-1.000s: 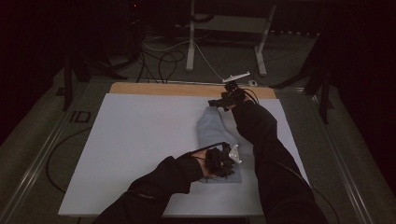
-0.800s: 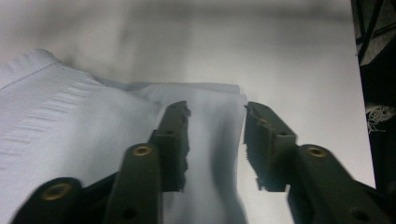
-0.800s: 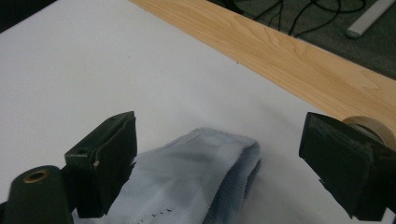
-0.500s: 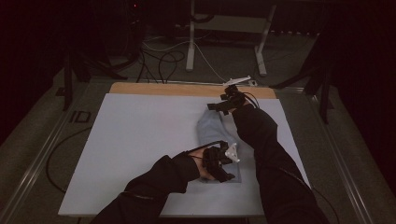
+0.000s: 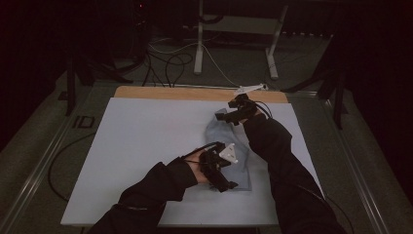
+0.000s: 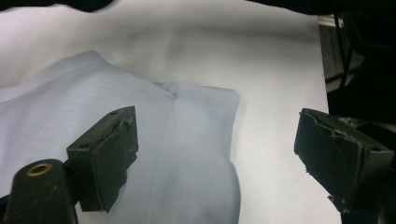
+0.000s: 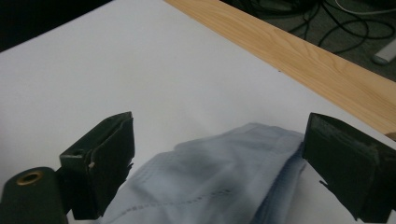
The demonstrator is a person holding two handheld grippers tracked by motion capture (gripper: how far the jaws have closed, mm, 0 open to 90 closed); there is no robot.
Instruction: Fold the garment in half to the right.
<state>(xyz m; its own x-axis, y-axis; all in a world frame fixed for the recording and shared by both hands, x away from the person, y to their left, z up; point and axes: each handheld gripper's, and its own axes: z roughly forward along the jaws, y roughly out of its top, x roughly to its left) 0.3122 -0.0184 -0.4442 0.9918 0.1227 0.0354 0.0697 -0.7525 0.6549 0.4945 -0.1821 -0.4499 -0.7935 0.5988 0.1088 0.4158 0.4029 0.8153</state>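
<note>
One white board [image 5: 136, 161] covers most of the table, and every place below is given from it. Along its far edge a strip of bare wood [image 5: 195, 93] shows. On the right half of the board lies a pale blue cloth [image 5: 221, 134], folded into a long narrow shape that runs from near the far edge toward the near edge.

The fold looks largely made: in the left gripper view the cloth [image 6: 140, 140] lies flat on the board in doubled layers with a square corner. At the far end, in the right gripper view, the cloth [image 7: 224, 186] is rumpled and puffed, so smoothing or another fold likely remains.

The left gripper [image 5: 220, 171] hangs over the cloth's near end, toward the board's near edge; its jaws have just been opening, stand wide apart, and grip nothing, the cloth lying under them. The right gripper [image 5: 234, 113] hangs over the cloth's far end, close to the board's far edge, jaws spread wide and released, with the cloth below and unpinched
</note>
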